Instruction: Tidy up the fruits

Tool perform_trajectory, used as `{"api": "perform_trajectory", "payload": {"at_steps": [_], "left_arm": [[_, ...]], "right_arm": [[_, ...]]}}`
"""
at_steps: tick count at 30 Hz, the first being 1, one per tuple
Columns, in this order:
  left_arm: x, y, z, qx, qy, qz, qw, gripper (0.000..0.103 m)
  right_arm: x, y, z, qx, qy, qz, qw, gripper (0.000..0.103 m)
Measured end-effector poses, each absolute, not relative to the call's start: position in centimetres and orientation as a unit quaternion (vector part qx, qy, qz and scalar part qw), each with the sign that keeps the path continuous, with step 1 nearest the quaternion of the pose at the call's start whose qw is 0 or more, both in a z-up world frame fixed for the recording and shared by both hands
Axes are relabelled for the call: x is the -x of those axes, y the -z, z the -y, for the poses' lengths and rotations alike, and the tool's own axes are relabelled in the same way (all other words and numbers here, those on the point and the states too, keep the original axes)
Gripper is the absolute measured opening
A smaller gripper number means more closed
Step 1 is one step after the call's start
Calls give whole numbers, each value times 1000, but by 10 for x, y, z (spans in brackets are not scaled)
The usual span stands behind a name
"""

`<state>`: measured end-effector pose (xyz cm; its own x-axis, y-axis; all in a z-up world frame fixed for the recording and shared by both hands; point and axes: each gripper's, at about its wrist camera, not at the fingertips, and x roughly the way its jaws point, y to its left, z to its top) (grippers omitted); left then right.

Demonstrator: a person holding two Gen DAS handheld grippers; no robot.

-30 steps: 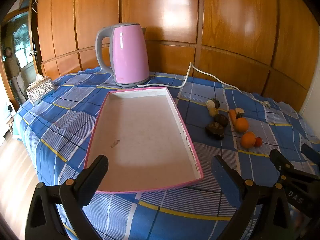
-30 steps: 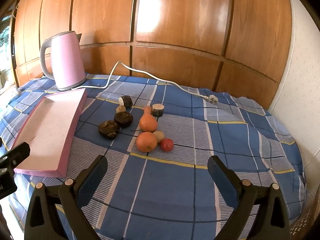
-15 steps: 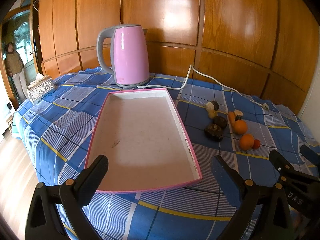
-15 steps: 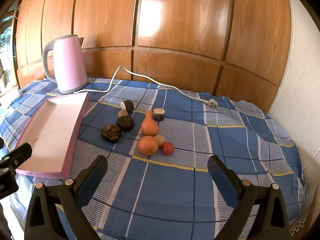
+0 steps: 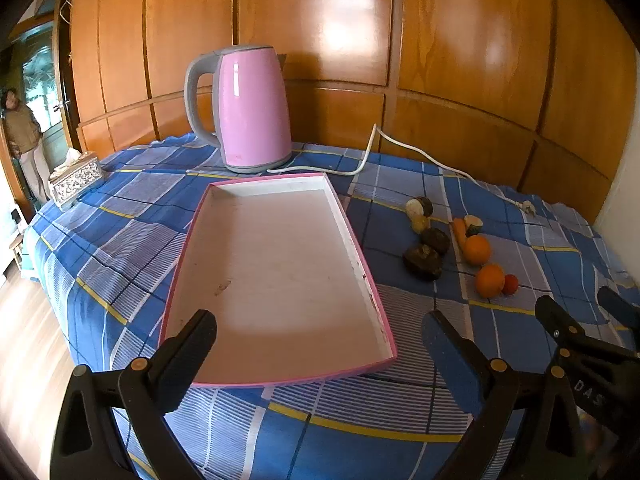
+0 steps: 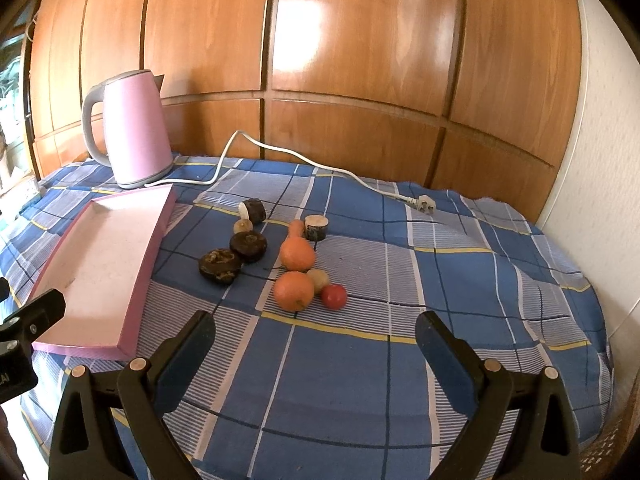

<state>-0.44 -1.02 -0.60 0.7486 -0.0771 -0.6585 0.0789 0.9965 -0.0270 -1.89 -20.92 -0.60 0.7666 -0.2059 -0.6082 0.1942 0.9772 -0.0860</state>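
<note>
While both grippers hang at the near edge of the desk (image 6: 460,280) with jaws spread wide and empty, the fruits sit loose on the checked cloth, none yet in the pink tray (image 5: 372,292). The tray, its long axis running away from the cameras, lies straight ahead of the left gripper (image 5: 320,344); the cluster lies to the tray's right, ahead of the right gripper (image 6: 314,340) and a little to its left, so the right hand is likely the nearer one for a first pick. Nearest those jaws is an orange (image 6: 294,291), with a small red fruit (image 6: 334,296) just beside it and a second orange (image 6: 297,254) behind. The right wrist view shows the cluster separately, including two dark fruits (image 6: 220,266) towards the tray. The left wrist view squeezes them to its edge, but alone shows the tray's bare floor.
</note>
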Motion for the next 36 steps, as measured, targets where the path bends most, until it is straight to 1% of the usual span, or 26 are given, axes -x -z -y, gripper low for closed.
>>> {"api": "perform_trajectory", "payload": {"at_steps": [7,11,15,20,25,27,32,34,35,36], "left_arm": [[2,11,14,0,60,-361,931,103],[-1,12,15,13,93,-372,924,103],[-8,11,16,25,117,-387,914,103],[-16,9,22,3,129,-386,913,103],[-31,7,28,2,163,-400,902,102],[-42,3,32,-6,181,-404,896,99],[-73,-2,45,-18,196,-421,885,98],[-87,-1,49,-20,198,-433,879,93],[-96,0,52,-19,200,-442,874,88],[-105,1,55,-16,205,-451,868,85]], "right_arm": [[17,10,217,-1,109,-328,938,102],[14,12,233,-24,117,-330,936,102],[6,22,269,-75,150,-345,923,102],[-2,49,331,-138,239,-376,884,102],[-6,74,375,-159,306,-396,851,102],[-7,80,389,-166,324,-395,843,102],[-10,92,406,-172,338,-403,833,102],[-11,93,405,-169,338,-405,833,103],[-12,93,406,-170,337,-405,833,103],[-12,94,406,-172,336,-405,833,103]]}}
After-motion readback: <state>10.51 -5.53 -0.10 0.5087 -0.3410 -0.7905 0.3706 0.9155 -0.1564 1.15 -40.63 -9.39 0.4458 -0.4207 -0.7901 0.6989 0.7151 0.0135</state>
